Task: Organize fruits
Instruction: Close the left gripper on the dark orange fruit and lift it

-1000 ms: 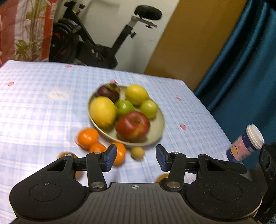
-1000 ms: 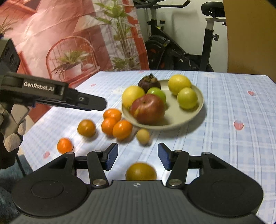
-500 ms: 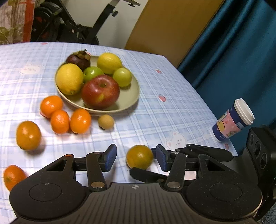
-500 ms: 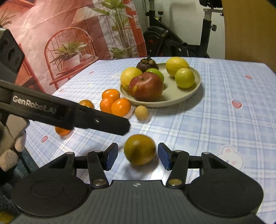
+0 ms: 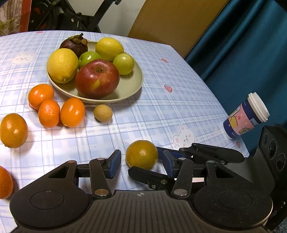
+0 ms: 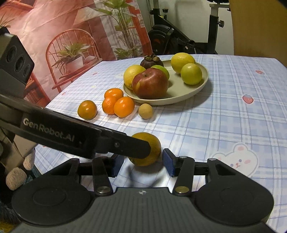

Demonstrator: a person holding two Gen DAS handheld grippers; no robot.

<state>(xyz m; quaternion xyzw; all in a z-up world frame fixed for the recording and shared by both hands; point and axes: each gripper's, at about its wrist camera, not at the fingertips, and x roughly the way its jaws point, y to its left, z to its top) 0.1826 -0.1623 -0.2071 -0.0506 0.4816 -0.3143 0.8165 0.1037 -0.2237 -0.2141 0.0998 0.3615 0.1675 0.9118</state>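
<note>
— Inspecting the dull greenish-orange fruit (image 5: 141, 154): where do we find it?

— On the checked tablecloth (image 5: 179, 107), well short of the plate (image 5: 133, 84).

— Jaws?

— Our right gripper (image 6: 142, 165) has just been closing around it, pads not yet touching. Our left gripper (image 5: 142, 164) stands part-spread, holding nothing.

1. Left wrist view: mounted behind the left hand-held gripper (image 5: 141, 165), close above the surface (image 5: 179, 111), angled down and forward toward a blue curtain (image 5: 242, 44).
2. Right wrist view: mounted behind the right hand-held gripper (image 6: 142, 164), equally low and near, facing a printed backdrop (image 6: 71, 35).
3. Shared field: both views take in the plate (image 5: 132, 86) (image 6: 197, 86) of fruit, the dull orange fruit (image 5: 141, 154) (image 6: 152, 150) nearest each lens, the loose oranges (image 5: 71, 112) (image 6: 123, 106) and the exercise bike (image 5: 71, 16) (image 6: 179, 39).
4. Each view shows the other gripper entering from the side.
</note>
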